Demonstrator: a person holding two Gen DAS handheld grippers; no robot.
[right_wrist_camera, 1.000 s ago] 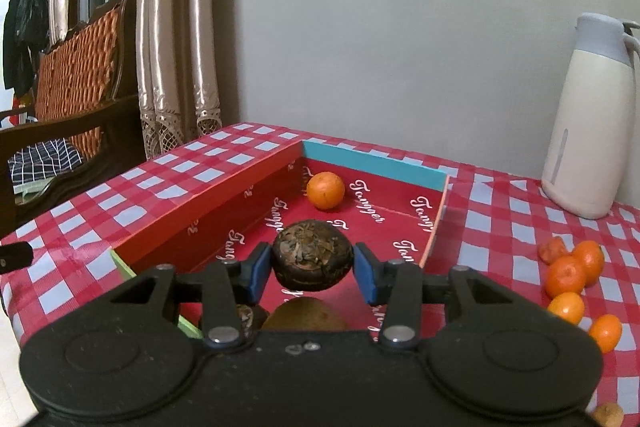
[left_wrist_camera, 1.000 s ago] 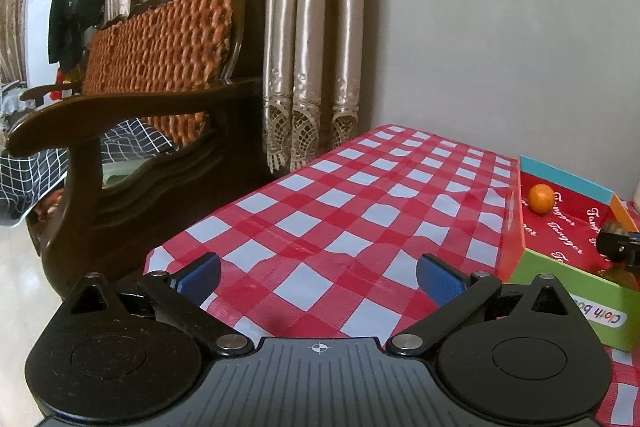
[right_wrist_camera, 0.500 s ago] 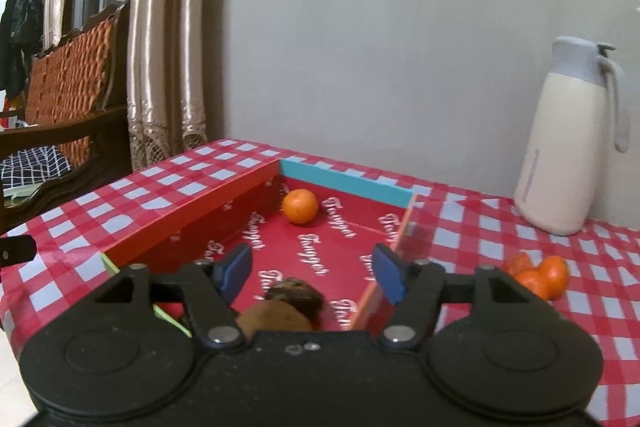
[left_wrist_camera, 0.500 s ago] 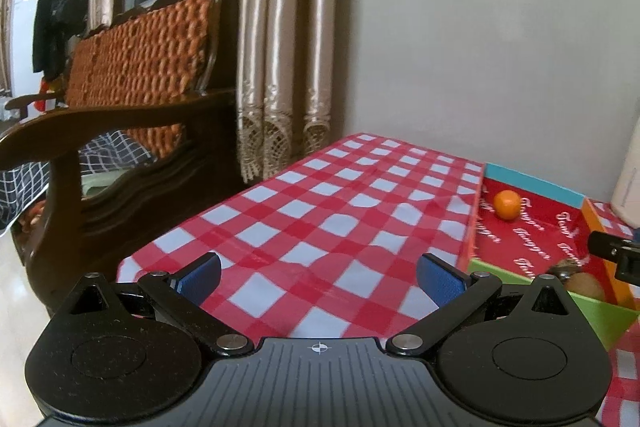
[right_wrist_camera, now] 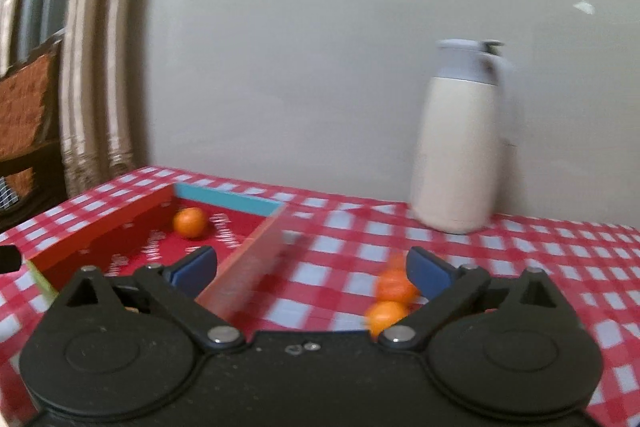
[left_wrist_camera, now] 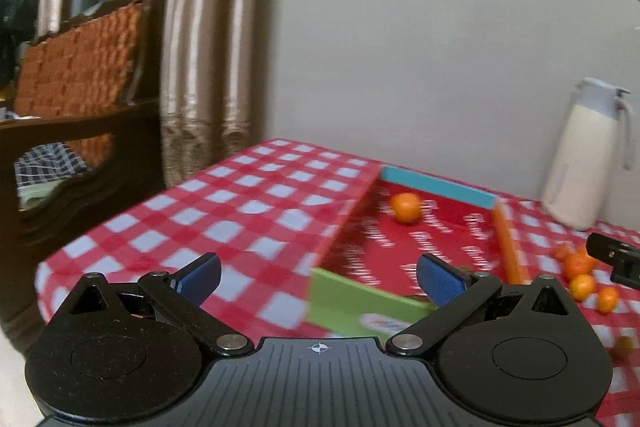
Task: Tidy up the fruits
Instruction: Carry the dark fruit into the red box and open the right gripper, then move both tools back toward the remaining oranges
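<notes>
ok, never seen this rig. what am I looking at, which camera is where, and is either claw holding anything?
No robot arm here: a person carries a hand-held two-finger claw in each hand, each with a fisheye camera looking along its fingers. One picture is from the left claw, the other from the right claw. Both show a checked tablecloth with a red box holding one orange, loose oranges beside it, and a white jug. The left stands open; the right's jaws are opening. Both are empty.
</notes>
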